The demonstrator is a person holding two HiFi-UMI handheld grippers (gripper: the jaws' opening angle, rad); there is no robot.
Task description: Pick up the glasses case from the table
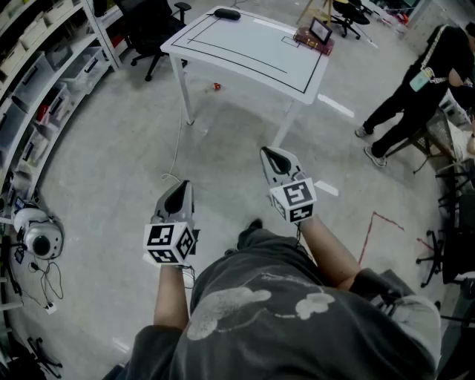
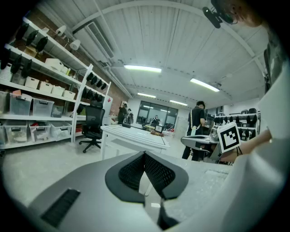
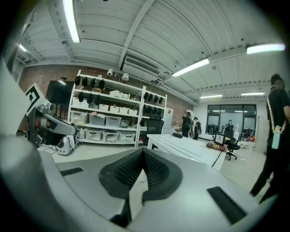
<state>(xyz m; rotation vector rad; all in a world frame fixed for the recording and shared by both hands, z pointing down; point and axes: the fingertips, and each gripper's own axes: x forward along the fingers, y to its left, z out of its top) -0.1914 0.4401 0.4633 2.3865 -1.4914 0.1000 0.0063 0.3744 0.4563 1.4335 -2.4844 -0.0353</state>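
Two tools noted: left gripper and right gripper are carried near level, jaws pressed together on nothing, likely a walking posture. The case is seen at the far edge of the surface, well apart, so no reach is judged possible yet.

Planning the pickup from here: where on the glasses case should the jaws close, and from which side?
Probably across its narrow width at mid-length, coming from above: the glasses case lies flat, a low dark oval by the far edge of the table, its length running along that edge.
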